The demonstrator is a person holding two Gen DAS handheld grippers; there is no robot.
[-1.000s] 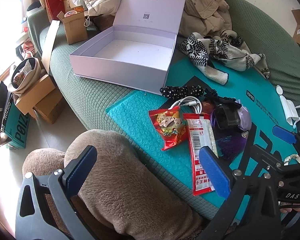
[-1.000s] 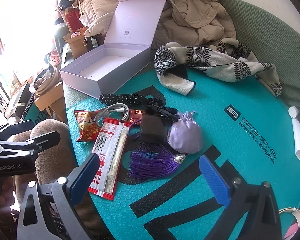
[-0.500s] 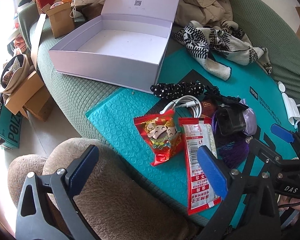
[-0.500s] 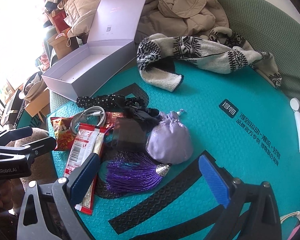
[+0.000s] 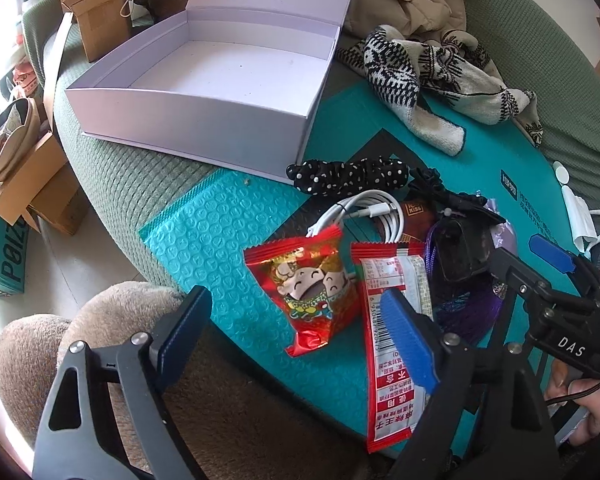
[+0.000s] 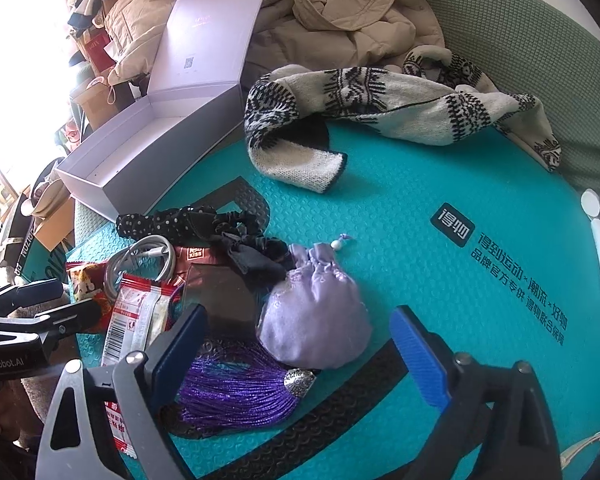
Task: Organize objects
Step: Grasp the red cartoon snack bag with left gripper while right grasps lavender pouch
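Both my claws have come forward over the last second, so the clutter now sits closer under them and the box has grown larger ahead. The teal mat (image 6: pixel 440 184) spreads beneath everything, and past my left claw, up and to its left, stands the open lavender box (image 5: pixel 204 92), lid raised, nothing inside it. Beyond my right claw, straight ahead and well apart, lies the patterned knit scarf (image 6: pixel 380 108). My left claw (image 5: pixel 296 336) hangs wide open with nothing between its fingers; the red cartoon snack packet (image 5: pixel 308 280) lies just ahead between them, and the long red-and-white packet (image 5: pixel 392 344) runs under its right finger. My right claw (image 6: pixel 300 344) is equally wide open and grips nothing; the lilac drawstring pouch (image 6: pixel 316 316) lies right between its fingers, with the purple tassel (image 6: pixel 236 396) touching the pouch's near edge by my left finger. Ahead and to the left of that claw are the coiled white cable (image 6: pixel 140 260), the black polka-dot scrunchie (image 6: pixel 160 222) and a dark square case (image 6: pixel 224 300), all crowded together.
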